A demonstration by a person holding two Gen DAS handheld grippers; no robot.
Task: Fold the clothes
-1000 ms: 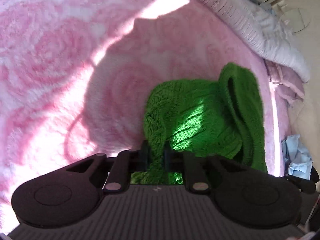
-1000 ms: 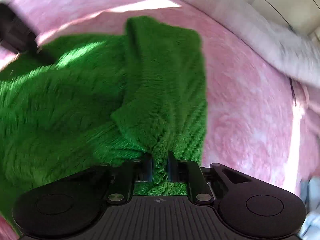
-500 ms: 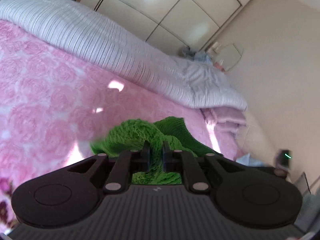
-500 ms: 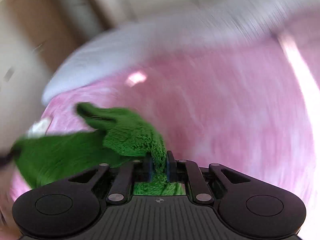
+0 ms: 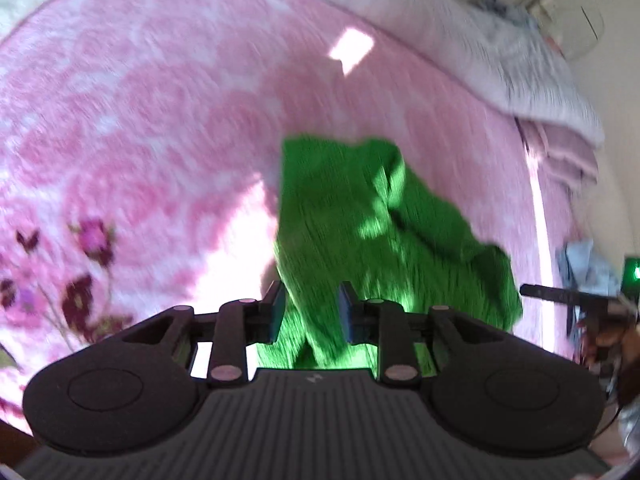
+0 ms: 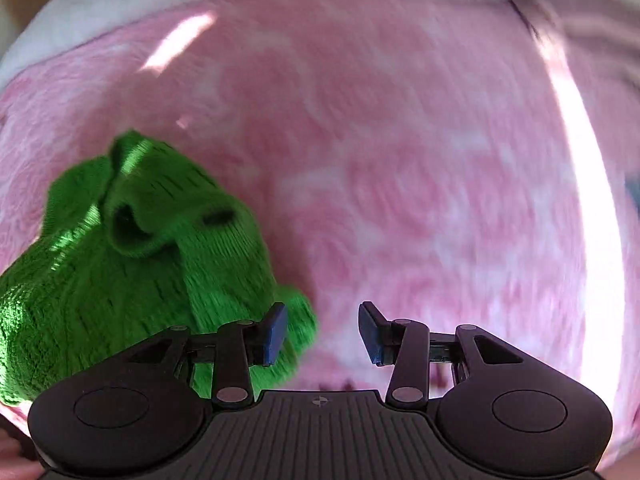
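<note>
The green knit garment (image 5: 360, 220) lies bunched on the pink rose-patterned blanket (image 5: 160, 120). My left gripper (image 5: 310, 312) hovers over its near end. The jaws are opening, a fold of the knit still hangs in the gap, and the pads do not press on it. In the right wrist view the garment (image 6: 132, 260) is heaped at the left with a sleeve opening facing up. My right gripper (image 6: 323, 332) has its jaws opening wide. A corner of the knit pokes just past the left pad, and the rest of the gap holds only blanket.
A white ribbed quilt (image 5: 460, 28) runs along the far side of the bed, with a folded pale pink blanket (image 5: 568, 152) at its right end. A light blue cloth (image 5: 580, 264) lies past the right edge. A hand (image 5: 604, 332) holds a dark tool there.
Both grippers were shut on the green knit and carrying it. Now both have parted their jaws and risen, and the garment has dropped in a heap on the blanket.
</note>
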